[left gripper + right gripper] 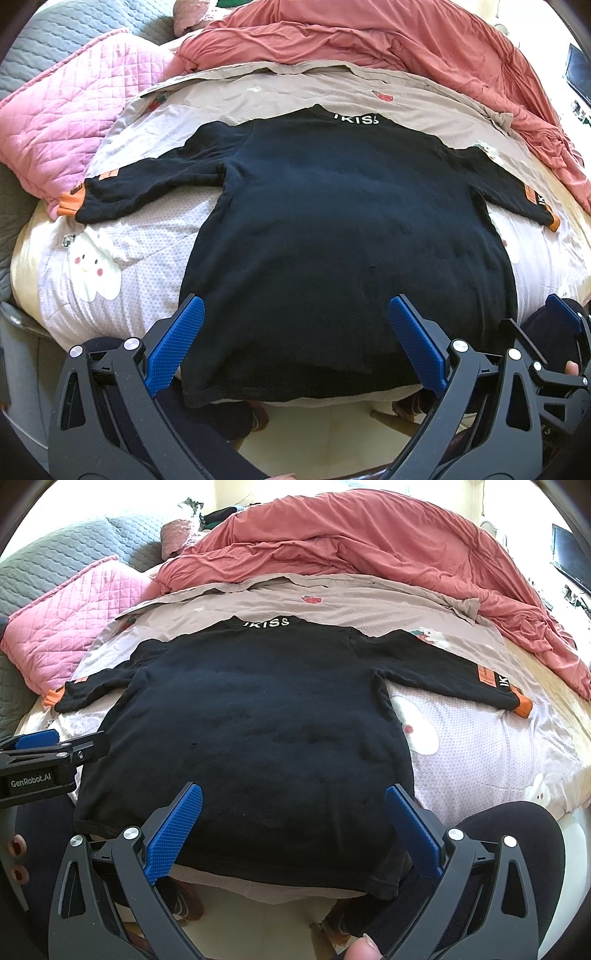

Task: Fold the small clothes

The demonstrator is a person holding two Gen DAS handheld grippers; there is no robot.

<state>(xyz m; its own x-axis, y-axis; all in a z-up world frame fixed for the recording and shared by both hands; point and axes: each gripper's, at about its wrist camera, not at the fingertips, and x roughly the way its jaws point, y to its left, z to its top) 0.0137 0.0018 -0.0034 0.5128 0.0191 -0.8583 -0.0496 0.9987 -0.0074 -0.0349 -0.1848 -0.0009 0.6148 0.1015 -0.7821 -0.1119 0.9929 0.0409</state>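
On the bed sheet (147, 258), a black sweatshirt (332, 229) lies flat, sleeves spread; both hand-held grippers gape apart.

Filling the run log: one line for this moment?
black sweater flat on bed | left gripper open | right gripper open | unfolded

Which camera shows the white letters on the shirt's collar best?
The right wrist view. There the letters sit whole on the collar and read IKISS. In the left wrist view the letters are farther off and bent at the ends, so the first and last ones are hard to read.
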